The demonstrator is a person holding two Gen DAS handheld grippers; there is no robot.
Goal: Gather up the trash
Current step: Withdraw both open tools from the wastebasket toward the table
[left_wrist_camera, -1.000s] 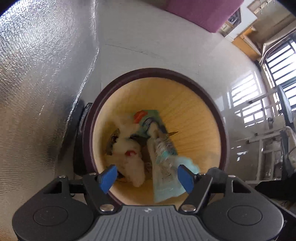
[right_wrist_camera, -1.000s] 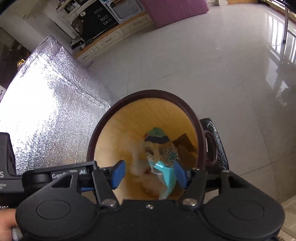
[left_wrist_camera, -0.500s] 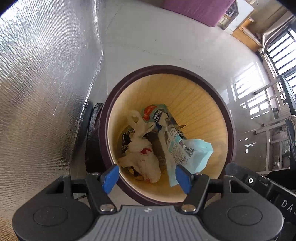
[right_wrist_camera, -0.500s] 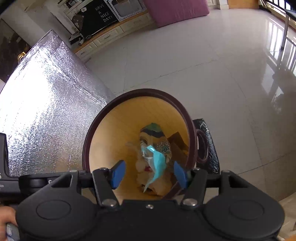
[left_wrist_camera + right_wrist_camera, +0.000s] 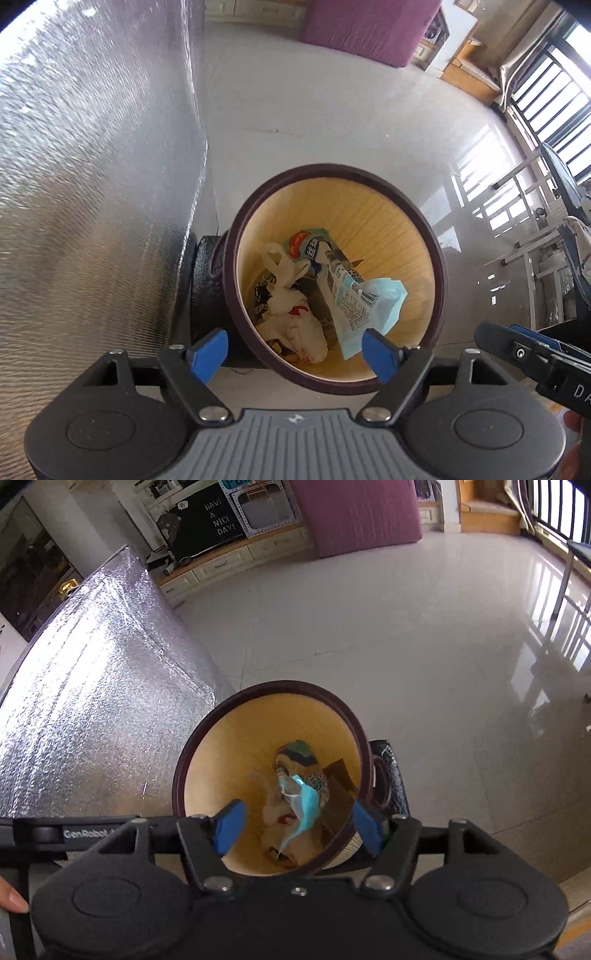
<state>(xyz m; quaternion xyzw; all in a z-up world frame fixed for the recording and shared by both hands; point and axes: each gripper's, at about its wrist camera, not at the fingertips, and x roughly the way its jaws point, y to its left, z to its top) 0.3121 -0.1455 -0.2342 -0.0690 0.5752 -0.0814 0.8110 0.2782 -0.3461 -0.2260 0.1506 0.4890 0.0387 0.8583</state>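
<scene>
A round waste bin with a dark brown rim (image 5: 413,201) and a wood-coloured inside stands on the floor; it also shows in the right wrist view (image 5: 354,720). Inside lie a blue face mask (image 5: 384,302), a printed wrapper (image 5: 343,280), a white plastic bag (image 5: 291,317) and a green and red packet (image 5: 306,240). The mask also shows in the right wrist view (image 5: 304,805). My left gripper (image 5: 295,350) is open and empty above the bin's near rim. My right gripper (image 5: 297,825) is open and empty above the bin.
A silver foil-covered surface (image 5: 92,166) rises at the left of the bin, also seen in the right wrist view (image 5: 99,686). A black object (image 5: 205,288) sits between it and the bin. Glossy floor (image 5: 424,646) spreads beyond, with a purple mattress (image 5: 354,513) at the back.
Both grippers have risen and pulled back from the bin, which now looks smaller. The blue mask and wrapper have settled inside the bin.
</scene>
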